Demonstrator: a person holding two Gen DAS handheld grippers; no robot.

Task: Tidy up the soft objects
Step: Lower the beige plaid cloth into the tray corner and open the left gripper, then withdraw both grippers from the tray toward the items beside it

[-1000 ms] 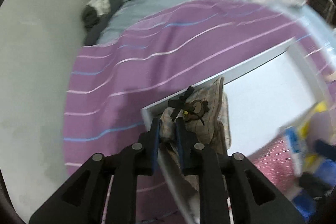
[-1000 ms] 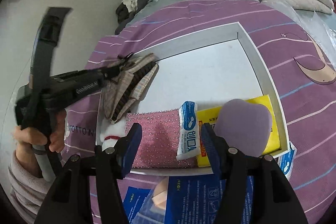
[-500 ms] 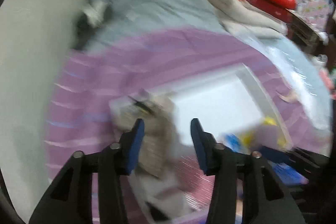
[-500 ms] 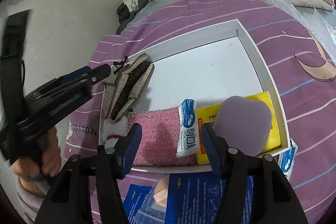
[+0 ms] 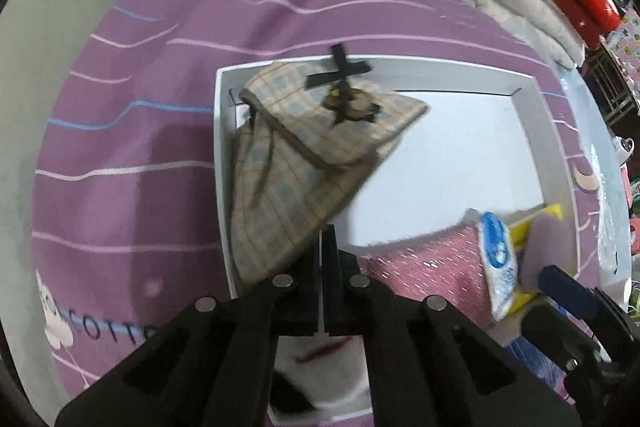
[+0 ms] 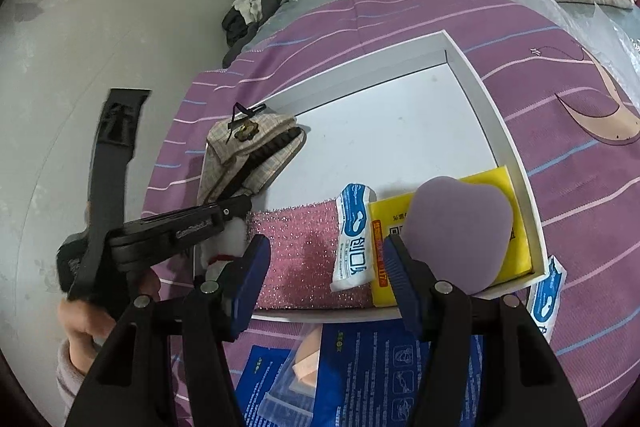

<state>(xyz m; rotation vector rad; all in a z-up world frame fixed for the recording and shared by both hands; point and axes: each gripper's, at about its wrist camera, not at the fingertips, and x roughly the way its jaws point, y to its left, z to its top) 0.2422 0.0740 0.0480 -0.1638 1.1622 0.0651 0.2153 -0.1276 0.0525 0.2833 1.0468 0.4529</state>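
Left wrist view showed the left gripper (image 5: 322, 243) with its jaws pressed flat together and nothing between them; they had just been closing, their tips by the near corner of the beige plaid fabric pouch with a black ribbon bow (image 5: 304, 155). That pouch lay released in the shallow white rectangular tray (image 5: 558, 163) on the purple striped bedspread (image 5: 132, 131), filling the tray's corner at about ten o'clock. Right wrist view showed the right gripper (image 6: 326, 269) with its jaws roughly half open and empty, over the tray's near edge, above the pink glittery scouring cloth (image 6: 304, 263). A white-and-blue plaster packet (image 6: 354, 239), a yellow sponge (image 6: 516, 227) and a lilac heart-shaped puff (image 6: 460, 227) sat at five o'clock. Placing the pouch looked finished; the next move probably called for reopening the left jaws and fetching a loose item from the blue packaging (image 6: 360, 367) at six o'clock.
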